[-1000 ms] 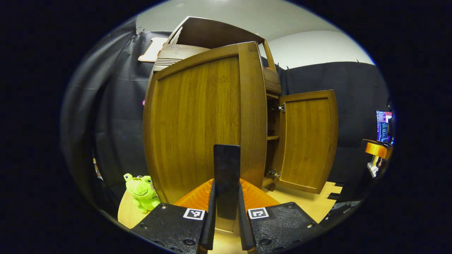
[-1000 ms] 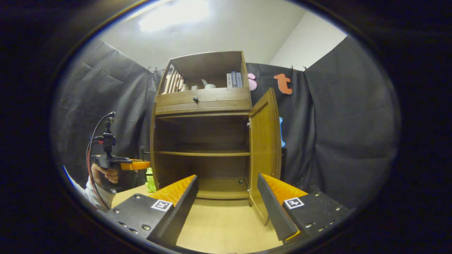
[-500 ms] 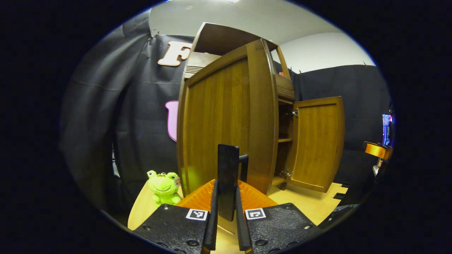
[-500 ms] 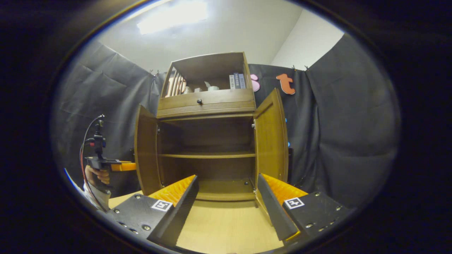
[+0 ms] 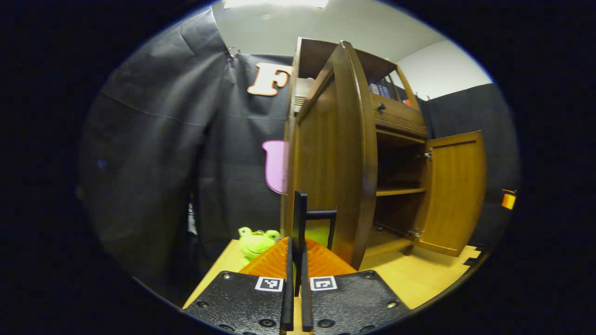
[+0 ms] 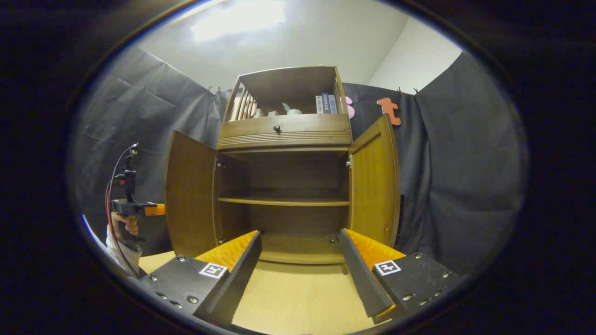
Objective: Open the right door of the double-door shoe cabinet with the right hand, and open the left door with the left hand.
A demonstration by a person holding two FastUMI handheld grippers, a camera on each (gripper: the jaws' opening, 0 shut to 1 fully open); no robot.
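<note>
A: So, starting with the left gripper view: where does the left gripper sit against the shoe cabinet?

B: Right at the free edge of the left door, low down. Its two fingers are pressed nearly together around a thin black door handle. The handle's bar juts out from the door's outer face, and the fingertips hide the part being held, so the exact contact is hard to make out.

A: And the door itself?

B: Swung well out from the cabinet, seen almost edge-on. Past it the right door stands open too, with a shelf between them. A green frog toy sits on the table beside the cabinet, partly hidden by the gripper's orange finger.

A: Now the right gripper view?

B: The right gripper faces the cabinet head-on, fingers spread wide apart with nothing between them, clear of the cabinet front. Both the left door and right door are open, showing the shelf and a dark interior whose back is hard to read.

A: Anything at the cabinet's far side?

B: The left gripper, held by a hand, reaches behind the left door; its fingertips are hidden there. Books stand on the top shelf above a drawer.
</note>
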